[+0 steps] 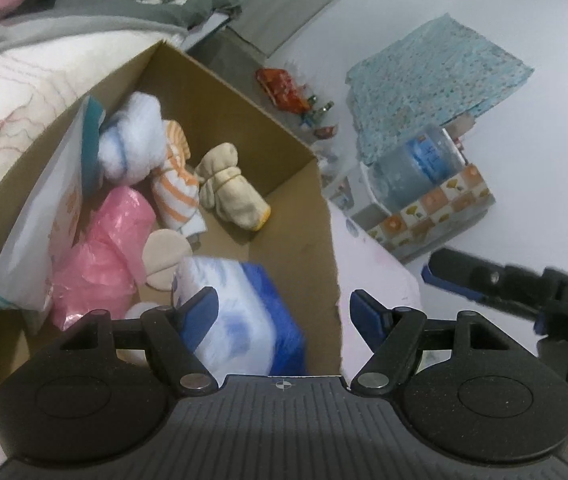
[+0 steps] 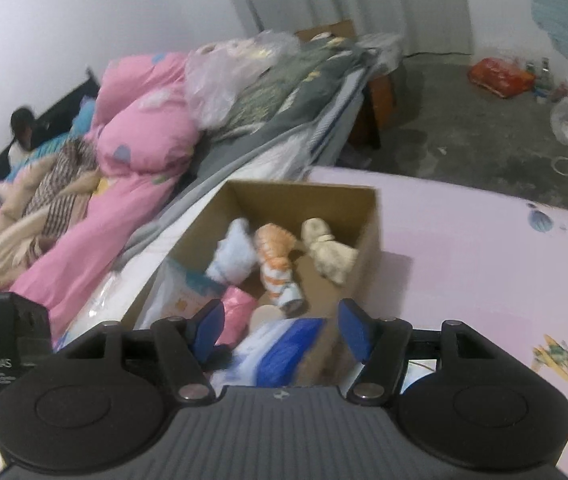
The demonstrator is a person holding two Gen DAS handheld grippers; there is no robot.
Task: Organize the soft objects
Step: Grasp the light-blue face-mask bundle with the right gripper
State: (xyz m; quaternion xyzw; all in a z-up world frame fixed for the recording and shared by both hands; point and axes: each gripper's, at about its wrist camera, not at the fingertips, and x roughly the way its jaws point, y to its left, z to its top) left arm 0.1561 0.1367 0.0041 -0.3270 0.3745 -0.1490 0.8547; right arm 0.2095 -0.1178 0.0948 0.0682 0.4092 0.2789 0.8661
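Note:
An open cardboard box [image 1: 243,120] [image 2: 368,216] stands on a pink surface. Inside lie a white-blue rolled cloth [image 1: 135,140] [image 2: 235,256], an orange-striped roll [image 1: 177,184] [image 2: 277,264], a beige tied bundle [image 1: 227,188] [image 2: 330,254], a pink plastic bag [image 1: 103,252] [image 2: 237,308], a flat white packet [image 1: 39,216] [image 2: 183,292] and a blue-white pack [image 1: 243,312] [image 2: 279,348]. My left gripper [image 1: 284,316] is open and empty above the box's near corner. My right gripper [image 2: 279,332] is open and empty over the blue-white pack; it also shows in the left wrist view [image 1: 484,280].
A bed with a pink duvet [image 2: 135,148] and grey bedding [image 2: 284,92] lies left of the box. The pink surface [image 2: 484,248] extends right. A water bottle in a patterned tub [image 1: 424,184], a blue cloth [image 1: 436,76] and an orange bag [image 1: 281,88] [image 2: 500,74] are on the floor.

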